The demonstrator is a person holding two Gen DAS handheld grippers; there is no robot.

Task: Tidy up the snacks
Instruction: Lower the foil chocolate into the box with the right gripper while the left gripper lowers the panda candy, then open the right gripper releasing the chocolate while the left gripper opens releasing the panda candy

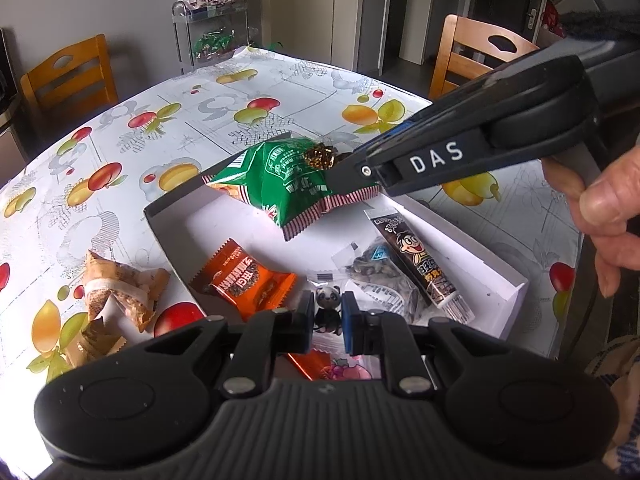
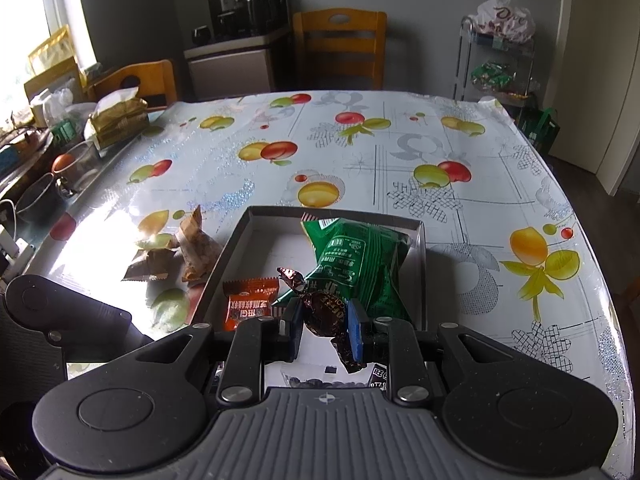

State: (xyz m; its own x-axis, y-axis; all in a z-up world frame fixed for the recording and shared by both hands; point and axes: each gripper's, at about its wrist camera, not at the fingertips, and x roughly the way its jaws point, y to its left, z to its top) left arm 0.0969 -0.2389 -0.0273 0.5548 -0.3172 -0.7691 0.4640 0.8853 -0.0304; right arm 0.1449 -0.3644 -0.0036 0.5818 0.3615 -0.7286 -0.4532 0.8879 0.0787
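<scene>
Right gripper (image 2: pixel 325 320) jaws clamp a foil-wrapped toffee (image 2: pixel 320 314), left gripper (image 1: pixel 327 314) jaws a panda sweet (image 1: pixel 328 308) above the white box (image 1: pixel 516 280); slick wrappers risk slipping out.

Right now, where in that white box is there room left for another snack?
The box floor is bare at the far left, between its wall and the green bag, beyond the orange packet. The near end is crowded with packets.

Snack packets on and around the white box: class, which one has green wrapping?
The puffy green foil packet with red-striped sealed edges, at the white cardboard box's far end; the others are orange, brown or black.
</scene>
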